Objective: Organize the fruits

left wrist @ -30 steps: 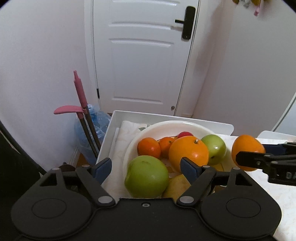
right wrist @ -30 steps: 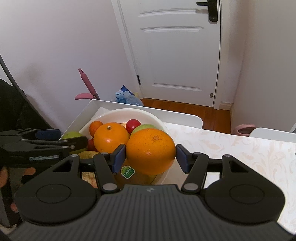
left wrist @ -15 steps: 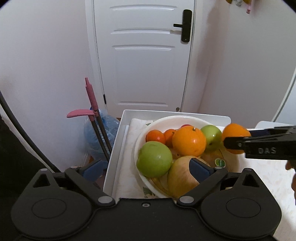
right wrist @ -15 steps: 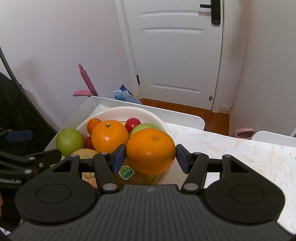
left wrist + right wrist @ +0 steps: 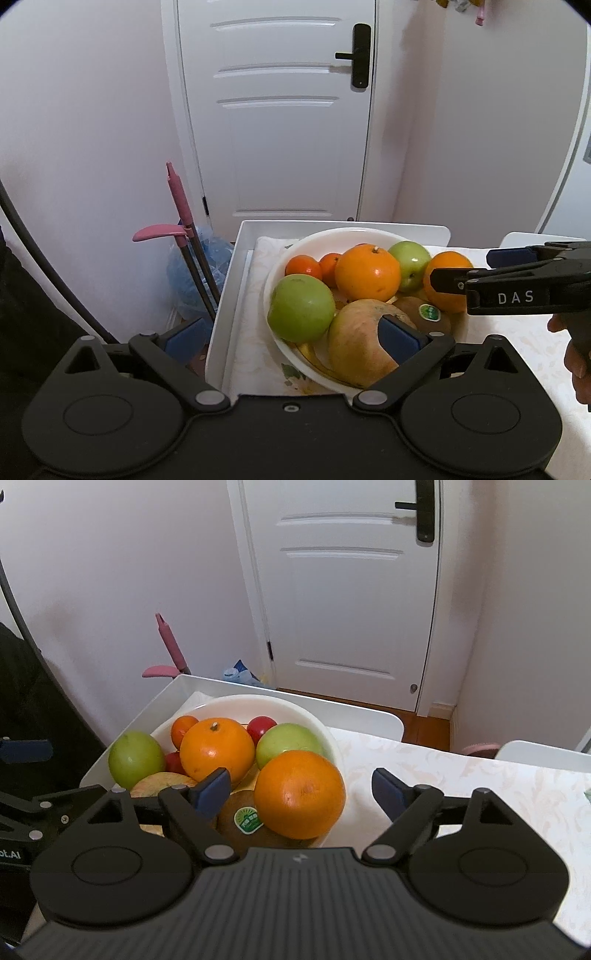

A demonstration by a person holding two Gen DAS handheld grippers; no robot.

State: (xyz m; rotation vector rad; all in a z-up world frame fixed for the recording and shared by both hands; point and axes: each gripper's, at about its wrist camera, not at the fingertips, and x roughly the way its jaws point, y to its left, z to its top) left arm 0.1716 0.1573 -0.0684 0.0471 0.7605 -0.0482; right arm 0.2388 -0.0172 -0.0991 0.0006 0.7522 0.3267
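White bowl [image 5: 325, 734] brims; right tongs [image 5: 299, 788] opening around rim-side orange [image 5: 299, 794]; left tongs [image 5: 291, 338] apart.

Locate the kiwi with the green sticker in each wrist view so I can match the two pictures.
Left wrist view: the kiwi sits right of centre in the white bowl, behind the yellowish apple, below the right gripper.
Right wrist view: the kiwi sits low and centre-left, against the near orange, just past the gripper's body.
Shared landmark: the stemmed orange in the bowl's middle.
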